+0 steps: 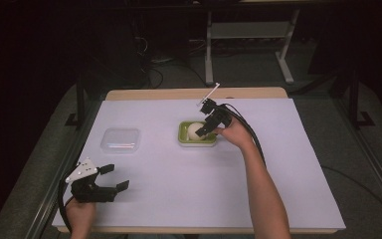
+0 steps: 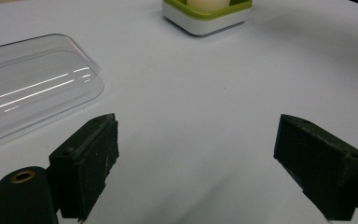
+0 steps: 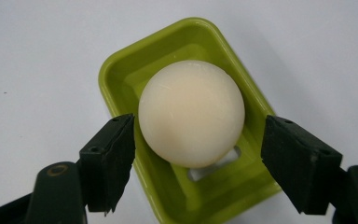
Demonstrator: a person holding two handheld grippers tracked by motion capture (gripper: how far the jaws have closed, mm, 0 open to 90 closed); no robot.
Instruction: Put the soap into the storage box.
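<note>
A round cream ball (image 3: 191,113) rests in a small lime-green tray (image 3: 121,70) near the middle of the table. My right gripper (image 3: 198,144) hovers over it, open, one jaw on each side of the ball; the left jaw is almost against it and a gap shows at the right one. From above, the right gripper (image 1: 205,129) tilts down onto the tray (image 1: 183,138) and partly covers the ball (image 1: 194,130). My left gripper (image 1: 115,177) rests open near the table's front left corner with nothing between its jaws. It (image 2: 196,140) faces the tray (image 2: 205,21).
A clear plastic lid (image 1: 121,140) lies flat to the left of the tray, also close on the left as the lid (image 2: 32,88). White paper (image 1: 288,164) covers the table. Desk legs and cables stand on the floor beyond the far edge.
</note>
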